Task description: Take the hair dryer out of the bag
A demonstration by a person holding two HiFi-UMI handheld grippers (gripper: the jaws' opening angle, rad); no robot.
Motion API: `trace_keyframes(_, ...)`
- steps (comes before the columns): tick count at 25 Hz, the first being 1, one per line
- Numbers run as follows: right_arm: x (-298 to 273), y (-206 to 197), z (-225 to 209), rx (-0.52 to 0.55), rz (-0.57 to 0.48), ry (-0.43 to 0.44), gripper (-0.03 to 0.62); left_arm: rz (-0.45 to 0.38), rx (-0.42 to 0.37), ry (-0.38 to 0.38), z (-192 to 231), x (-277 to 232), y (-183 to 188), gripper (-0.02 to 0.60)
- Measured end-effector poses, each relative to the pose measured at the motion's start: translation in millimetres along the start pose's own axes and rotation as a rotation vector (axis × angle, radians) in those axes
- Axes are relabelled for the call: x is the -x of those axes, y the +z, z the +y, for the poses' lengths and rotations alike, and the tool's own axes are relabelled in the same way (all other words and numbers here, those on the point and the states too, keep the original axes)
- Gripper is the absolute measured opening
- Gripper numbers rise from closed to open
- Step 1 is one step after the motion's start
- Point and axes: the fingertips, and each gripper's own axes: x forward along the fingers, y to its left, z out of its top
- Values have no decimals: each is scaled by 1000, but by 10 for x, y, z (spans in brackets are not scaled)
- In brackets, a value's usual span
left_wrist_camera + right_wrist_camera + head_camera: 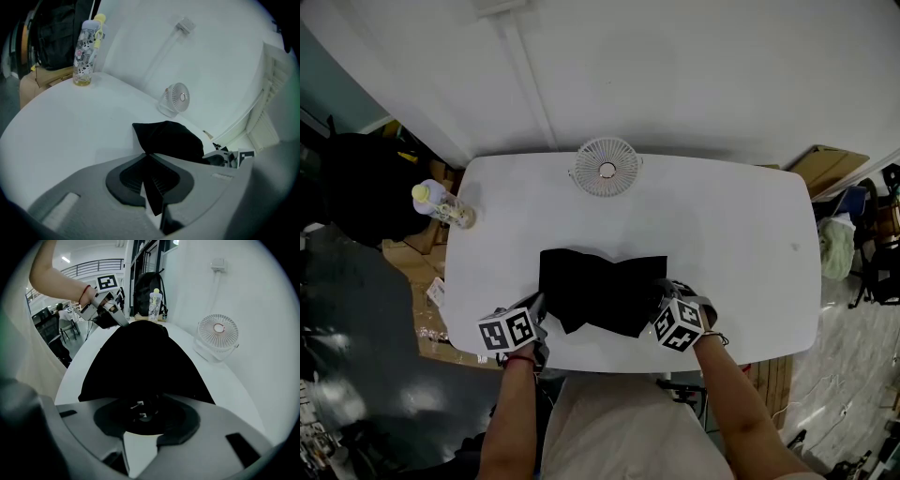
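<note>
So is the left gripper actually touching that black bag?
Touching. The left gripper view shows it: the left gripper has its jaws closed on a fold of the black bag.

Bag (pixel 600 291): matt black cloth, soft folds. Worktop (pixel 722 234): smooth white, faint sheen. Desk fan (pixel 606 167): white plastic grille. Bottle (pixel 441 203): clear printed plastic. Left hand-held gripper (pixel 149 157) and right hand-held gripper (pixel 146 401): matt grey plastic shells, dark ribbed pads (pixel 127 180).
</note>
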Motion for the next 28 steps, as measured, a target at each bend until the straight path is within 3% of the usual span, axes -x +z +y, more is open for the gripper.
trace_keyframes(19,393,-424,-63,4,14,-3,150,-121,39,108,50,171,225,25)
trace_keyframes(28,460,-598,-7,27,27,-21,153,-127,94,87,-24,142,150,25)
